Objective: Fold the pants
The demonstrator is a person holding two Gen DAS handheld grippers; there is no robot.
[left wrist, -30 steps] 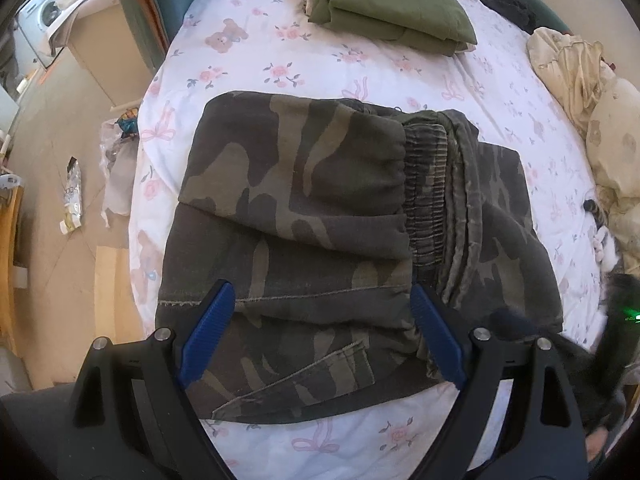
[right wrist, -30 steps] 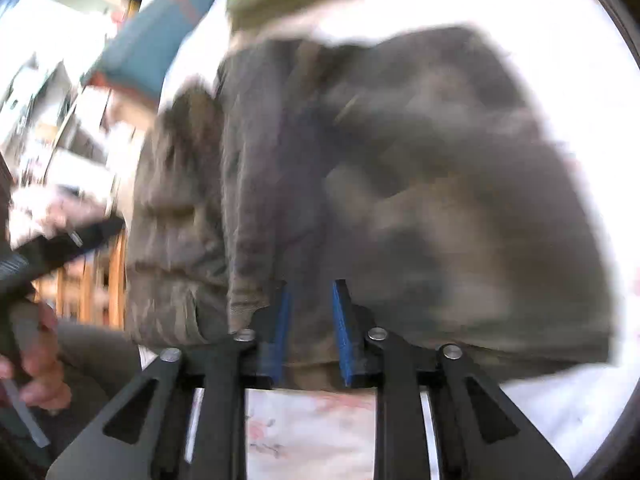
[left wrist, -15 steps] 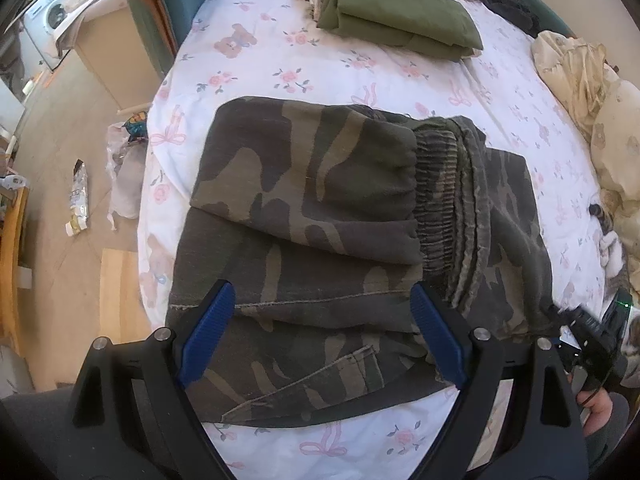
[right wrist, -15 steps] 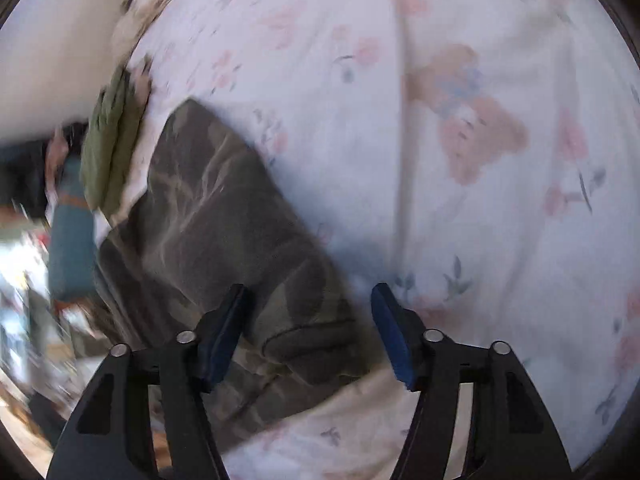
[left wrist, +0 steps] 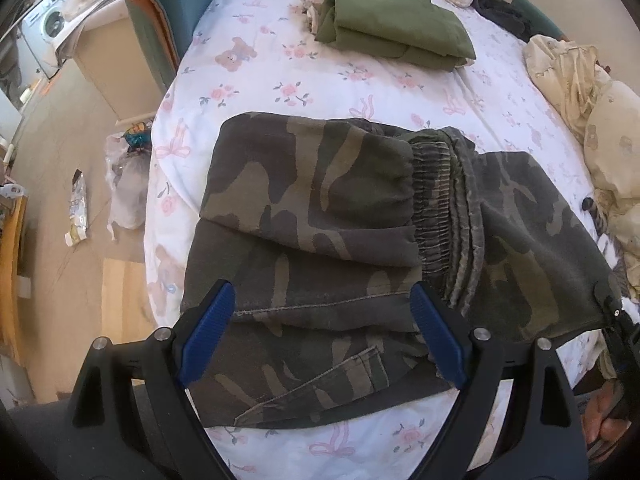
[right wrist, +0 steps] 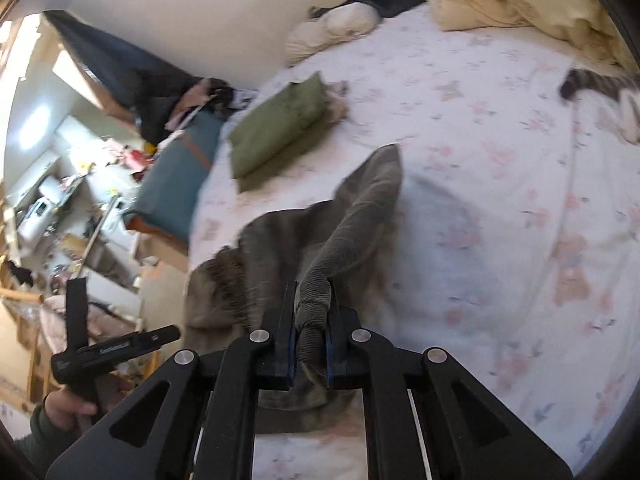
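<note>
Camouflage pants (left wrist: 320,216) lie folded on the floral bed sheet (left wrist: 248,92), legs doubled over the elastic waistband (left wrist: 440,204). My left gripper (left wrist: 320,336) is open and empty, hovering above the near edge of the pants. My right gripper (right wrist: 311,340) is shut on the right end of the pants (right wrist: 344,232), lifting that bunched edge off the sheet. It shows in the left wrist view at the pants' right corner (left wrist: 616,320).
Folded olive green pants (left wrist: 392,20) lie at the far side of the bed, also in the right wrist view (right wrist: 280,128). Cream bedding (left wrist: 580,76) is heaped at the right. The bed's left edge drops to a cluttered floor (left wrist: 72,184). A cat (right wrist: 600,92) lies at the right.
My right gripper has closed on the right end of the pants and raised it off the sheet. The left gripper has stayed open over the near edge.
</note>
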